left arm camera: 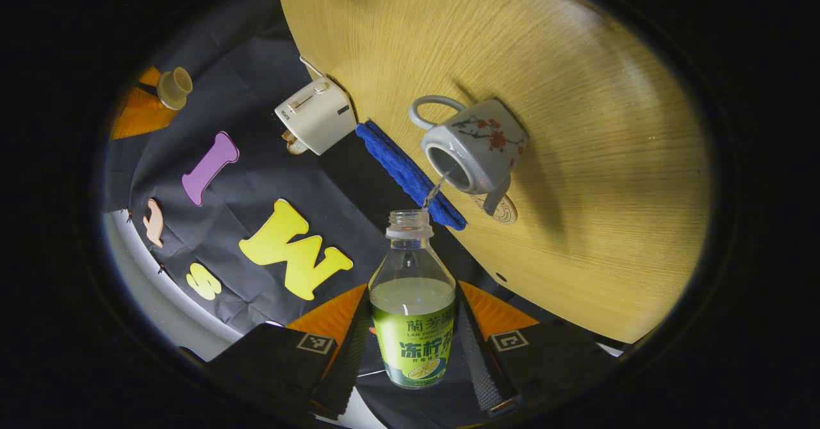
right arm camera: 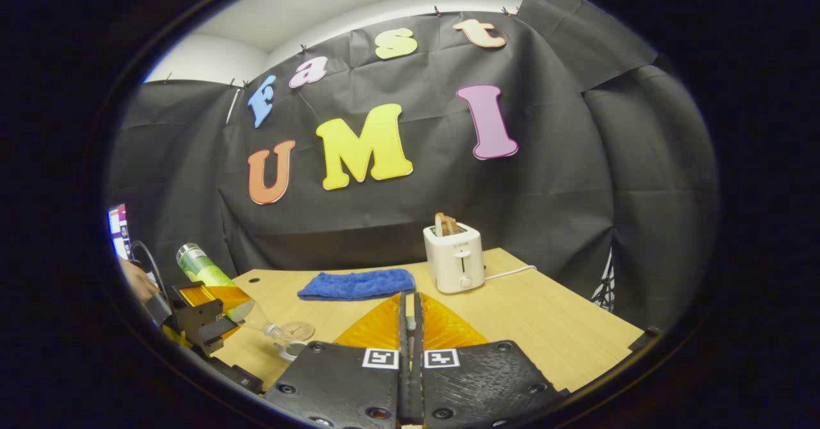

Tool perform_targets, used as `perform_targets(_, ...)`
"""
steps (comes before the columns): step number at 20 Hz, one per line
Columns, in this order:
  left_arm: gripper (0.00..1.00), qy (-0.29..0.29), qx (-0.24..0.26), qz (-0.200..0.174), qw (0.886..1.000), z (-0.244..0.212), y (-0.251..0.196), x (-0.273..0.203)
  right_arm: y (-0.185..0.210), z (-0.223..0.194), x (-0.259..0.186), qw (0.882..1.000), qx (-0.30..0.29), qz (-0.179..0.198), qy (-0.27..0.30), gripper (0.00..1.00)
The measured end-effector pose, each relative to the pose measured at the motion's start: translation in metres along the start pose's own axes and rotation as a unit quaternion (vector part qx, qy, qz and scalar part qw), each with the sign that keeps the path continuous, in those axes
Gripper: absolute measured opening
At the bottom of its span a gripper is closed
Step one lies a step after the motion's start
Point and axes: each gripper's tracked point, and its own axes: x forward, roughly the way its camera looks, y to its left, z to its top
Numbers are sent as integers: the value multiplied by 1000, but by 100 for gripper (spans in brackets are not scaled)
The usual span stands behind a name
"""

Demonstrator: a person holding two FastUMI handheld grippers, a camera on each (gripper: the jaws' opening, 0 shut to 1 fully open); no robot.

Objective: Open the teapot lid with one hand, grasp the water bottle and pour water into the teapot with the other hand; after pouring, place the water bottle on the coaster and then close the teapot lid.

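1. Nearest in the left gripper view, the left gripper (left arm camera: 413,352) is clamped on the water bottle (left arm camera: 413,314), one finger (left arm camera: 349,352) pressing each side of the labelled body. The bottle's long axis runs straight ahead along the fingers, neck toward 12 o'clock, cap off.

2. Just past the bottle mouth (left arm camera: 410,219), a thin stream of water (left arm camera: 434,192) crosses toward 1 o'clock into the teapot (left arm camera: 477,147), whose opening (left arm camera: 448,160) is uncovered. The bottle is tipped well over, so pouring looks to be under way, with liquid remaining in the body.

3. The coaster (left arm camera: 506,211) lies on the wooden table (left arm camera: 608,160), touching the teapot's far side at 1 o'clock from the bottle. I judge the left gripper the nearer one for setting the bottle there.

4. Farther off sit a blue cloth (left arm camera: 410,173) and a white toaster (left arm camera: 317,115) at 11 o'clock.

5. In the right gripper view, the right gripper (right arm camera: 410,326) has its fingers pressed together; whether the lid sits between them I cannot tell. The bottle (right arm camera: 211,275) shows at its 9 o'clock.
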Motion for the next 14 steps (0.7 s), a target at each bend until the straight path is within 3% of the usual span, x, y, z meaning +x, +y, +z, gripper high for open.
perform_targets(9, 74, -3, 8, 4, 1000, 2, 4, 0, -9, 1, 1, 1000, 10, -7, 2, 0)
perform_targets(12, 73, -13, -24, 1, 1000, 2, -2, 3, -12, 1, 1, 1000, 12, -9, 2, 0)
perform_targets(14, 73, -29, -76, 0, 997, 5, -9, 9, -14, 2, 1, 1000, 14, -10, 2, 0)
